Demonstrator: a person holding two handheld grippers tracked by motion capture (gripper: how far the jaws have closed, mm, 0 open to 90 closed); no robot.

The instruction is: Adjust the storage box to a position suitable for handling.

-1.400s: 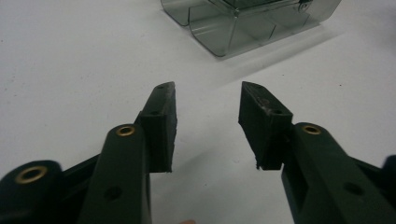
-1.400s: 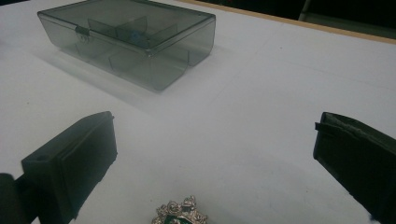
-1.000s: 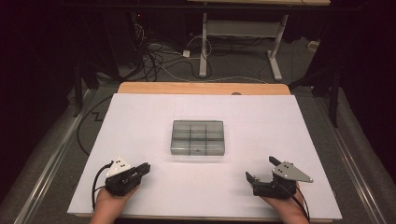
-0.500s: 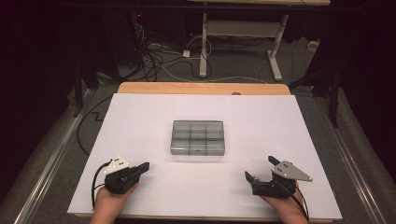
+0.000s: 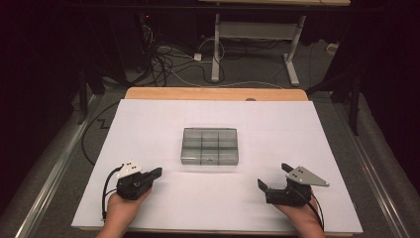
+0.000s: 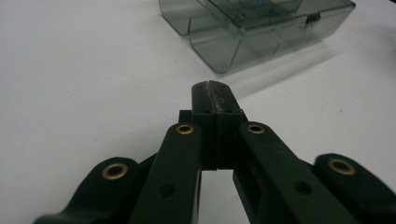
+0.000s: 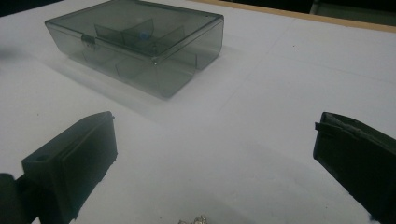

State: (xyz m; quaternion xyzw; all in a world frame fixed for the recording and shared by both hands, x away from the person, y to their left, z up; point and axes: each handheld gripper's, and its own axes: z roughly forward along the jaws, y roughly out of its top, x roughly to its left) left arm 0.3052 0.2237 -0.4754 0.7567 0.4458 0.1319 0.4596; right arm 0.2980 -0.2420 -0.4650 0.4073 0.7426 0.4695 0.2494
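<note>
Left tool [image 5: 154, 173]: we hold it low over the near-left part of the surface, its two jaws pressed flat together with nothing between them; they have just been closing.
Left hand [image 5: 121, 210]: it comes in from the bottom edge and grips the tool's body.
Box [image 5: 209, 146]: a smoky, see-through compartment box with its lid down rests on the middle of the surface, well apart from both tools; its front latch [image 7: 87, 42] faces us.
Small blue item [image 7: 144, 34]: it lies inside one compartment, too small to identify.
Right tool [image 5: 274, 177]: we hold it over the near-right part, jaws spread wide and empty.
Surface [image 5: 148, 119]: white, with a wooden strip along its far edge.
</note>
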